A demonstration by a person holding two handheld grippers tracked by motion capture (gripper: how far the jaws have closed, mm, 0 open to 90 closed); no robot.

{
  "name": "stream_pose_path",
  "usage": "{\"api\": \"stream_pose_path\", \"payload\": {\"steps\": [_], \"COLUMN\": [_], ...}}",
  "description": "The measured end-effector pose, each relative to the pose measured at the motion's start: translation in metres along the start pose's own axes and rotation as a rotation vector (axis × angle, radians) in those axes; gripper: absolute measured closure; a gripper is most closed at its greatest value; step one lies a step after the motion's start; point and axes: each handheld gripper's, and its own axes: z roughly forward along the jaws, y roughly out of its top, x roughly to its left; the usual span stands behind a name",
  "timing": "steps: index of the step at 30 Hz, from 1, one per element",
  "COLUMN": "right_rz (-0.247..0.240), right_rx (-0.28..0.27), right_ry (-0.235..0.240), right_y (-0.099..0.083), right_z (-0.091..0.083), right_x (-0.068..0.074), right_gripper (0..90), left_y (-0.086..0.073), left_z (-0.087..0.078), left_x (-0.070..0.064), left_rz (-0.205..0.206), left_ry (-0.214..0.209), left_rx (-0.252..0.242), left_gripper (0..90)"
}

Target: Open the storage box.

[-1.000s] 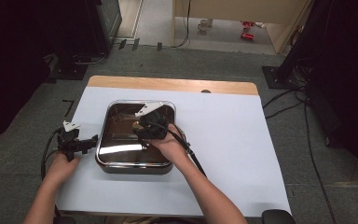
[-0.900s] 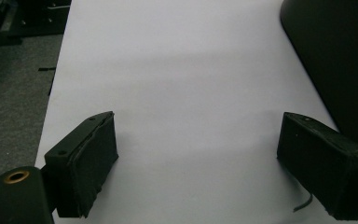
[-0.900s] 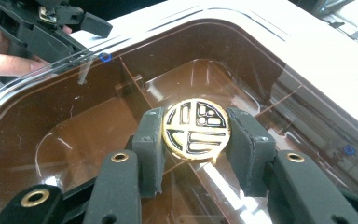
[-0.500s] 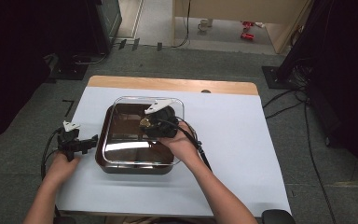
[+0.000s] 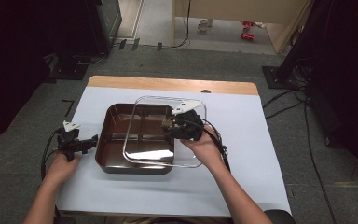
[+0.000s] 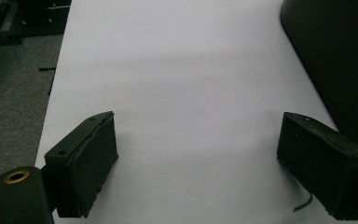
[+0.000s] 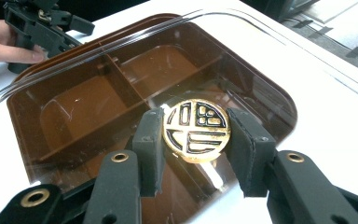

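Near the middle of the high view, a brown square tray (image 5: 116, 140) with inner dividers is seen on the white table cover (image 5: 242, 186). A clear lid (image 5: 144, 154) is held above it, shifted toward the right of the frame, so that the left strip of the tray is uncovered and the right edge of the lid hangs past the tray wall. The right gripper (image 5: 175, 125) is placed at the upper right part of the lid, with the right hand (image 5: 207, 149) behind it.

What is pinched there is made plain by the right gripper view: a round gold knob (image 7: 196, 129) with a black pattern, fixed on the lid, is clamped between the two black jaws, one jaw touching each side of it. Through the transparent lid the compartments of the tray are seen, and they look bare. At the upper left of that same frame the other hand and its gripper are shown farther off.

At the left of the high view, the left gripper (image 5: 92, 141) is held just beside the left wall of the tray. Its jaws are too small to be judged there. By the left gripper view it is shown that they are spread wide over the white cover with nothing between them, and a dark curved wall, which seems to be the tray, is seen at the upper right corner.
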Motion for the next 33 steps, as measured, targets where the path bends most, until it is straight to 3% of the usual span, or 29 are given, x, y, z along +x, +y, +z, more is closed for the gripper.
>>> {"api": "stream_pose_path", "payload": {"steps": [15, 24, 33], "right_rz": [0.064, 0.123, 0.201], "right_rx": [-0.003, -0.008, -0.004], "right_ry": [-0.069, -0.145, -0.213], "right_y": [-0.048, -0.076, -0.101], "right_z": [-0.043, -0.062, -0.068], "right_x": [-0.030, -0.060, -0.092], "right_gripper": [58.8, 58.8, 58.8], "left_y": [0.000, 0.000, 0.000], "left_z": [0.000, 0.000, 0.000], "left_x": [0.000, 0.000, 0.000], "left_rz": [-0.001, 0.000, 0.000], "left_ry": [0.001, 0.000, 0.000], "left_rx": [-0.002, -0.002, -0.002], "left_gripper": [12.0, 12.0, 12.0]}}
